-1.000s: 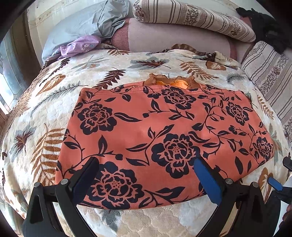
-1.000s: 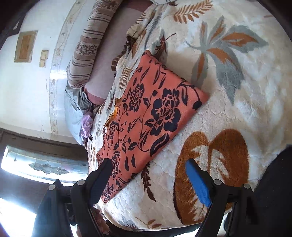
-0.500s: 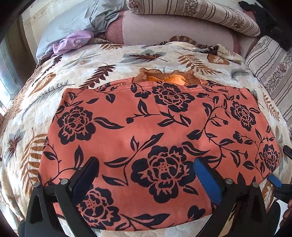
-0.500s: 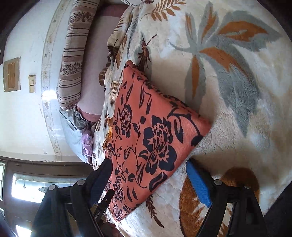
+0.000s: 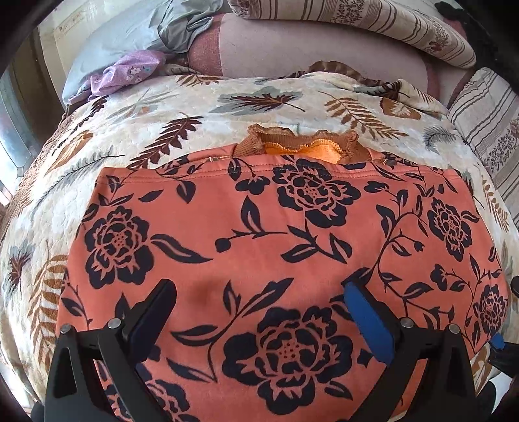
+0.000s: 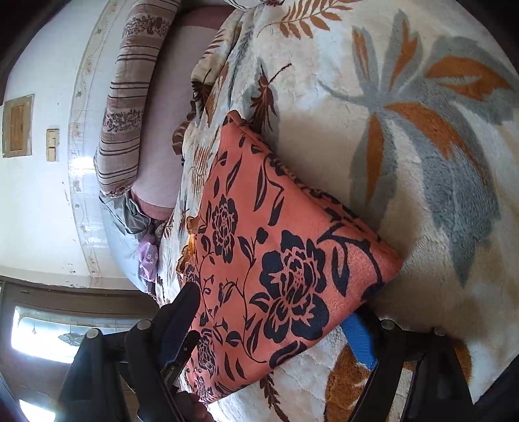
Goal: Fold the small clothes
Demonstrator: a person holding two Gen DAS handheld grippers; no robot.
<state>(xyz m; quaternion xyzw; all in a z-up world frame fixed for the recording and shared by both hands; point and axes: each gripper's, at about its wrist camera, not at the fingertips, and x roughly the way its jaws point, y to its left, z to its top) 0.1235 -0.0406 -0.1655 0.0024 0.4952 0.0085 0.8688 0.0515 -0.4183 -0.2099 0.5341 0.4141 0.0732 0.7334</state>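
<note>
Closer now, garment [image 5: 259, 246] between hand-held gripper [image 5: 259, 311] fingers

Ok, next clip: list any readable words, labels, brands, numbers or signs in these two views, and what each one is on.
Small pale lettering on the dark strip beside the right gripper: there is print, but too small and tilted to read.
Orange floral garment: flower print only, no text or tag showing.
Leaf-patterned blanket: no text.
Striped pillow: pattern only, no text.
Wall plates: no readable marking.
</note>
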